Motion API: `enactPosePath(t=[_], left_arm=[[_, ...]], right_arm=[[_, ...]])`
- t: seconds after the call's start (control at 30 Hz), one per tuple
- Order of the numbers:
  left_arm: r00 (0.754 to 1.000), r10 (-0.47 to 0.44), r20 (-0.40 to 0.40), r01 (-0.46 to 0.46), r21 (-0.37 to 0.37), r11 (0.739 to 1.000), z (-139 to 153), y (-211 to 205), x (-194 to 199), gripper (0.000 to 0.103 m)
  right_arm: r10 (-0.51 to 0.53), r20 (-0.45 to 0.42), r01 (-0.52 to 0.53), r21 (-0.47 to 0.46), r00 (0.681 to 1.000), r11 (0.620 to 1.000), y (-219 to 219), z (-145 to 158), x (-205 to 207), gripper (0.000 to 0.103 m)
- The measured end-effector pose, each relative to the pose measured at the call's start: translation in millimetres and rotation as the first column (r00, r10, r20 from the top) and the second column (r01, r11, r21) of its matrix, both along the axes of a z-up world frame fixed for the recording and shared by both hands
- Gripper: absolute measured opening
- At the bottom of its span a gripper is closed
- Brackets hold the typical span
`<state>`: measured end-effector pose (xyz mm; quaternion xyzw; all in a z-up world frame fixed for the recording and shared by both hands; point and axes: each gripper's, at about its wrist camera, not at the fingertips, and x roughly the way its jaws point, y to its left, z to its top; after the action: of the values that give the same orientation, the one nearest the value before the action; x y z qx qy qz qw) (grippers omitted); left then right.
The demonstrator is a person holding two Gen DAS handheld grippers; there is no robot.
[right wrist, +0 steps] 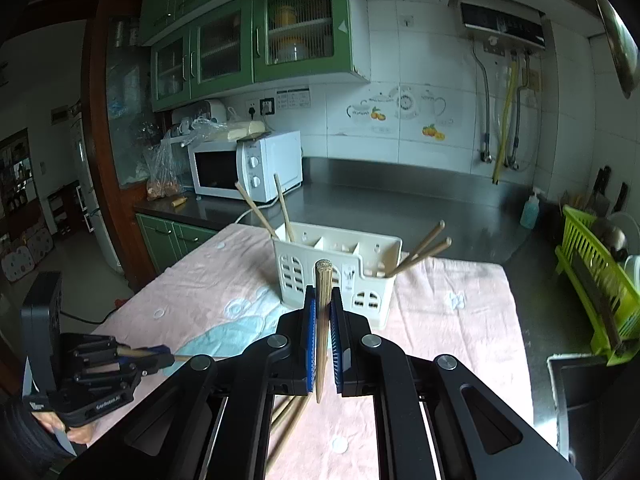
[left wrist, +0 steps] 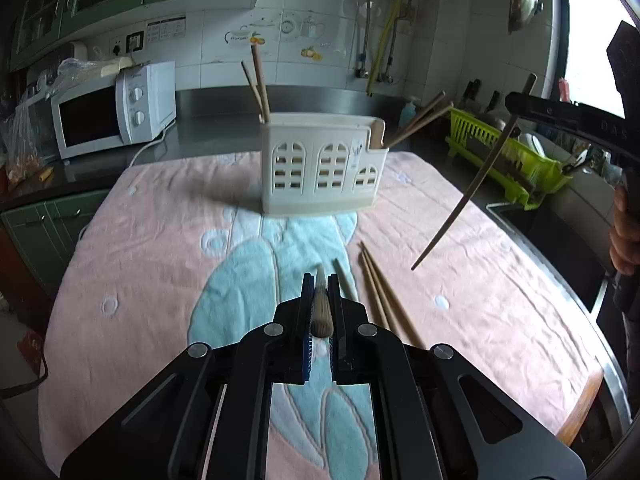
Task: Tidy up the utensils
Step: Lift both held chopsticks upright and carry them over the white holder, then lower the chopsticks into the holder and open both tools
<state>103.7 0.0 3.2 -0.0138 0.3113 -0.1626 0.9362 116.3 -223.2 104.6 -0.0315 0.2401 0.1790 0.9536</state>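
A cream utensil holder [left wrist: 323, 164] with arched cut-outs stands on the pink towel; it also shows in the right wrist view [right wrist: 338, 276]. Two chopsticks [left wrist: 257, 80] lean in its left slot and two [left wrist: 420, 120] in its right slot. My left gripper [left wrist: 320, 292] is shut on a wooden chopstick [left wrist: 321, 308], low over the towel. My right gripper [right wrist: 322, 308] is shut on a chopstick [right wrist: 322, 320], held upright in front of the holder; it hangs in the air in the left wrist view [left wrist: 472, 188]. Loose chopsticks [left wrist: 380, 292] lie on the towel.
The pink and blue towel [left wrist: 160, 264] covers the table. A white microwave [left wrist: 116, 108] stands on the dark counter at the back left. A green dish rack [left wrist: 508, 156] and a sink [left wrist: 560, 248] are on the right.
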Motion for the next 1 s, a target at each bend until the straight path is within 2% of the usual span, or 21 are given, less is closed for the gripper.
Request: enactPosePath(t=[0.27,0.53,0.77,1.0], left_arm=[[0.998,-0.009,0.062,0.011,-0.023,1.000,41,-6,29,0.005],[0.987,-0.014,0.158,0.019,-0.027,0.999,103,-18,63,0.005],[0.963,0.014,0.270,-0.010,-0.019,1.000,163,-27,99,0.005],[0.942,0.072,0.327,-0.073,-0.009,0.997,189,-35,149,0.005]], right_arm=[[0.001,0.029,-0.001,0.006,1.000,1.000,-7,26,15,0.007],[-0.010,0.085,0.007,0.032,0.996,0.999,-16,62,41,0.007],[-0.041,0.145,0.039,0.015,0.989,0.999,-15,88,76,0.007],[-0.061,0.159,0.063,-0.005,0.985,0.998,-11,92,120,0.007]])
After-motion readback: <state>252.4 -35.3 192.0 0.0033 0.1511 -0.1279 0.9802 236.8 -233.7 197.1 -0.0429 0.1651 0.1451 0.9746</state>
